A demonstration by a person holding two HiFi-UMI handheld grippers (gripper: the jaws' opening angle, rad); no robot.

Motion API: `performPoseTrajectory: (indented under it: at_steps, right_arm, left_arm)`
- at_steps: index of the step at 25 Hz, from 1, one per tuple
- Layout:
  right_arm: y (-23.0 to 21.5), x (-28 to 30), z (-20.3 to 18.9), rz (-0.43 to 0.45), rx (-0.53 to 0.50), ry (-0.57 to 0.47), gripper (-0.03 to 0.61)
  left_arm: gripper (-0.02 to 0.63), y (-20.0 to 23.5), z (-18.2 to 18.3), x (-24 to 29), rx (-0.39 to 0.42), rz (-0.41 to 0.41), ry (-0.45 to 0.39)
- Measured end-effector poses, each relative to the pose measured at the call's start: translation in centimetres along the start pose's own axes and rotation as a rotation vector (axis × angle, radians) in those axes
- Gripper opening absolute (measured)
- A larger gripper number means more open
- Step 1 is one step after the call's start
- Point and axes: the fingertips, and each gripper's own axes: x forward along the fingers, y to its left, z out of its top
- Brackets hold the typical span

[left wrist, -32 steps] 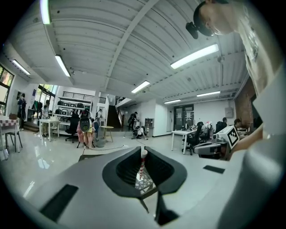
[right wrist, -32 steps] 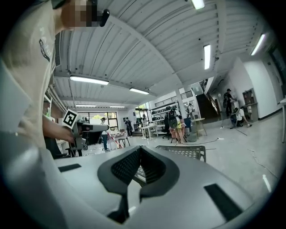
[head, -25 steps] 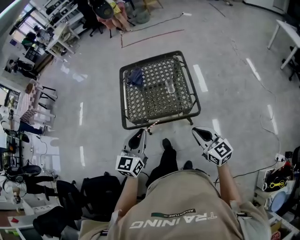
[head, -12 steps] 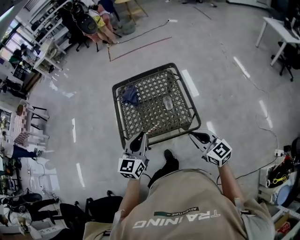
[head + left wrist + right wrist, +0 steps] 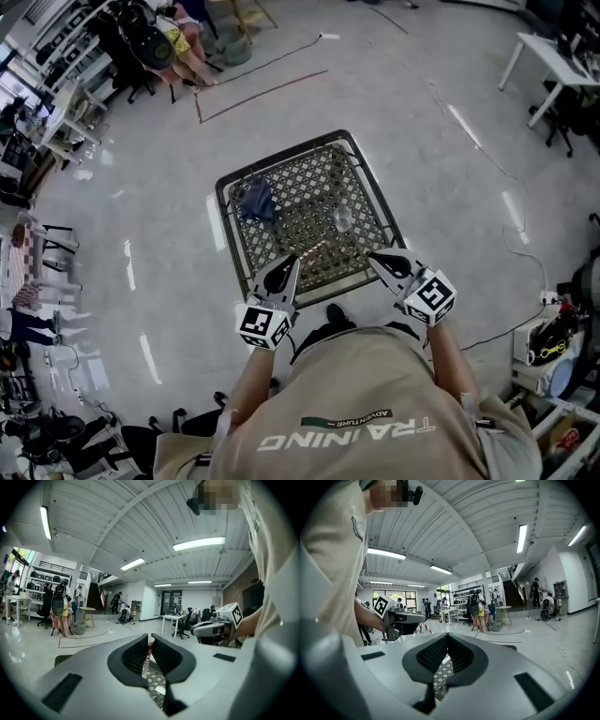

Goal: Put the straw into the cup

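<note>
Straw (image 5: 148,654), red-and-white striped, is clamped in the left gripper (image 5: 289,262); right gripper (image 5: 446,637) jaws together, empty.

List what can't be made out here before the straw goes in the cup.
- Clear plastic cup: head view, too small to tell whether it is empty; neither gripper view shows it clearly past the tongs.
- Red-and-white striped straw: left gripper view, lower end hidden inside the shut left tongs.
- Crumpled blue item on the black lattice table: head view, too small to identify.
</note>
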Motion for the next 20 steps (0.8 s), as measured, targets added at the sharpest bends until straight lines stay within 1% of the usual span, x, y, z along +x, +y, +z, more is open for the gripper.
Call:
performPoseTrajectory:
  at_steps: [4,9,14,20]
  right_arm:
    - [-0.4,1.3,-0.1,-0.010,0.011,0.010,0.018]
    - [-2.0,1.4,-0.4,-0.018,0.020,0.035,0.018]
    - [-4.9,1.4,-0.5,0.008,0.026,0.026,0.017]
    - [-8.8,3.0,1.0,0.097,0.000,-0.002,0.018]
  left_arm:
    - [0.037,1.3,-0.2,2.2,-0.005,-0.047,0.005]
    - [0.036,2.6,0.3,4.3,-0.012,-0.045,-0.007]
    - [0.037,2.7,0.2,6.8,-0.020,-0.013,0.007]
    - [0.035,3.1,1.7,9.0,-0.026,0.071,-0.009]
